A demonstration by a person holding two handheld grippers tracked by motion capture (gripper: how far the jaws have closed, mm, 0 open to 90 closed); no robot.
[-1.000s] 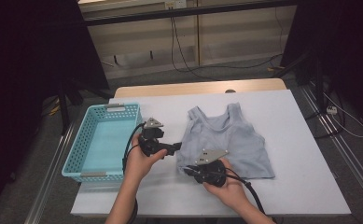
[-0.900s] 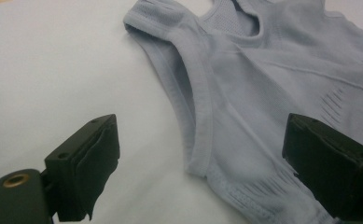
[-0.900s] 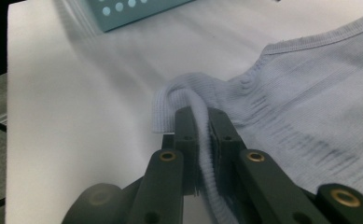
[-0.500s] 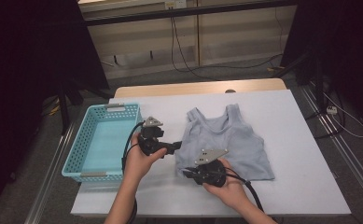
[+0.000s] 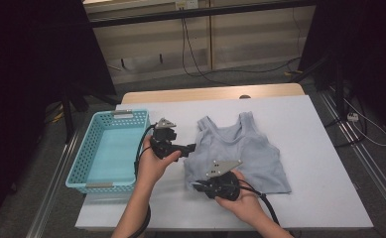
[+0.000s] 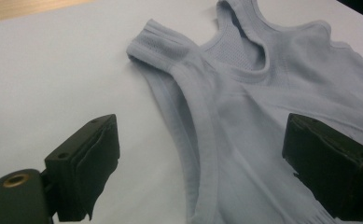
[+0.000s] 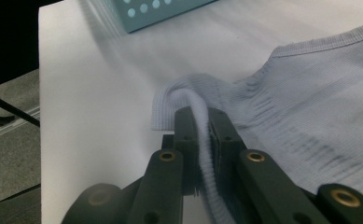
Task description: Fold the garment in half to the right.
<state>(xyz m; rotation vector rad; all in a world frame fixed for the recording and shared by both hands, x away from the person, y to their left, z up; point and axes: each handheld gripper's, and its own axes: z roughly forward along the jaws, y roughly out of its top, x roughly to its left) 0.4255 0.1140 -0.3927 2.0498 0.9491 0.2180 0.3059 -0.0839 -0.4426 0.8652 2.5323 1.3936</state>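
On the white table (image 5: 319, 163): pale blue tank top (image 5: 242, 148) spread flat near the centre, straps toward the far edge, hem toward the person. Bare table surface to the right of the garment and along the far side; narrower strip at the near edge, taken up by both hands.

Left of the garment: turquoise perforated basket (image 5: 108, 148), nothing inside, sitting at the table's left edge. Between basket and garment: left claw (image 5: 190, 147), held level in the left hand (image 5: 153, 163), pointing at the top's left armhole. From the left gripper view, jaws spread wide, one over bare table, the other over fabric, armhole edge of the tank top (image 6: 244, 116) lying between them, untouched.

At the garment's near-left hem corner: right claw (image 5: 196, 186), gripped by the right hand (image 5: 242, 201), grey plate uppermost, cable trailing toward the near edge. From the right gripper view, right claw (image 7: 202, 126) pressed together on a raised fold of ribbed hem of the tank top (image 7: 310, 93), a loop of hem curling over past the tips; basket (image 7: 160, 9) corner beyond.
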